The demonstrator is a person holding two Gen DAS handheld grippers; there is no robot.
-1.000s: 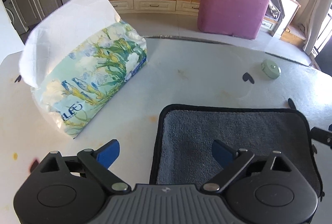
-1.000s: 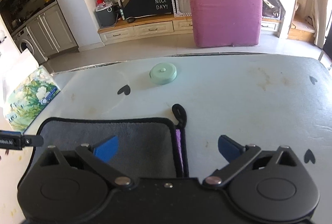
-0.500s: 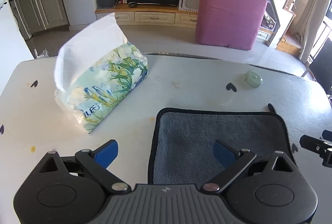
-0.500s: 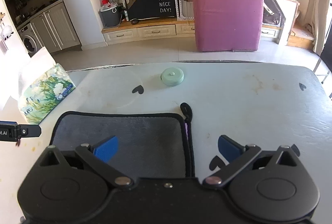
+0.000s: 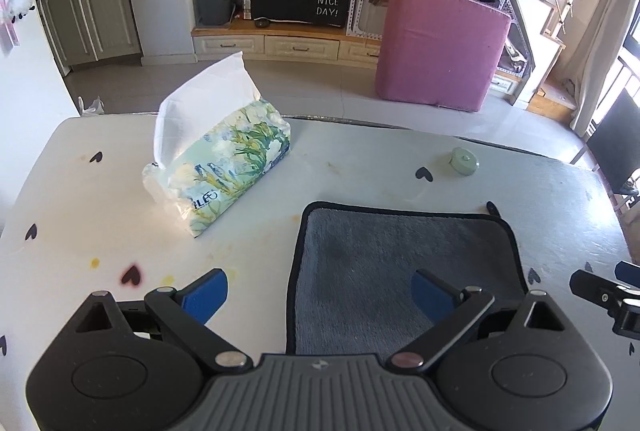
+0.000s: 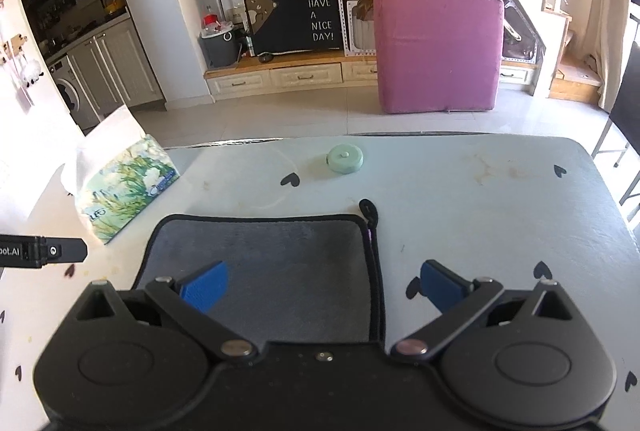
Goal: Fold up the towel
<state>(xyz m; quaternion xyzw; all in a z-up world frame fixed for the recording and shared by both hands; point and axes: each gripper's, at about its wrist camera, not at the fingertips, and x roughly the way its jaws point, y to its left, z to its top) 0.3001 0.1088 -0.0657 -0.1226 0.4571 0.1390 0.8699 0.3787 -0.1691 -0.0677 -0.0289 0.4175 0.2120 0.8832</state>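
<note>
White heart-dotted worktop (image 5: pixel 360 167): grey black-edged towel (image 5: pixel 404 255) lies flat; left claw (image 5: pixel 318 291) and right claw (image 6: pixel 324 283) gape empty, straddling its side edges to pinch.

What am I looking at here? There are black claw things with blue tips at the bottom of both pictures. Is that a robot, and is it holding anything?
No robot: a person holds a two-finger gripper in each hand, each with a camera looking forward along its fingers. One picture comes from the left gripper, the other from the right gripper. The blue tips are the finger pads. Both grippers are open and hold nothing.

On the white table with small black hearts lies a grey towel with a black edge, flat and within reach of both. Left of it stands a flowered tissue pack; further back sits a small round green case. The pink block stands on the floor beyond.
</note>
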